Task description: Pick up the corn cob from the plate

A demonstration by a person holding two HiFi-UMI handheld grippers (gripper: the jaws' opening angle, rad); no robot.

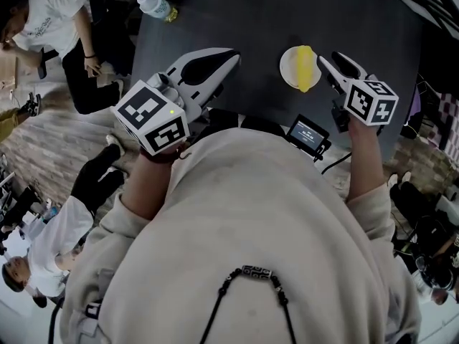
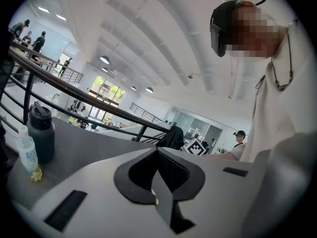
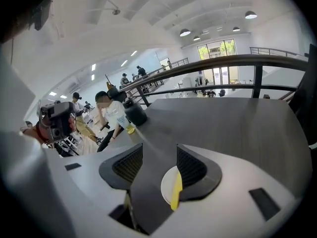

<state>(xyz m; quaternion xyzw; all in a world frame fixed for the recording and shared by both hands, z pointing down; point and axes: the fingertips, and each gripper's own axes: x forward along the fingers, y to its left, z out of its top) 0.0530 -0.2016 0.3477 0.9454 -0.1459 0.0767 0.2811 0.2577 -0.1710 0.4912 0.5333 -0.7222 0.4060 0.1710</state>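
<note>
A yellow corn cob (image 1: 305,67) lies on a small white plate (image 1: 288,69) on the dark table (image 1: 251,20). My right gripper (image 1: 325,62) hovers just right of the plate, its tips pointing at it. In the right gripper view the jaws stand apart with nothing between the pads (image 3: 130,164); the plate (image 3: 167,186) and the corn cob (image 3: 176,190) show through the gap, below and ahead. My left gripper (image 1: 229,54) hangs over the table left of the plate; its pads (image 2: 171,167) meet with nothing held.
A water bottle (image 1: 155,6) stands at the table's far left corner, beside a dark flask (image 2: 41,133). A small screen device (image 1: 308,133) sits at the near edge. People stand and sit on the floor (image 1: 57,131) left of the table. A railing (image 3: 223,61) runs behind.
</note>
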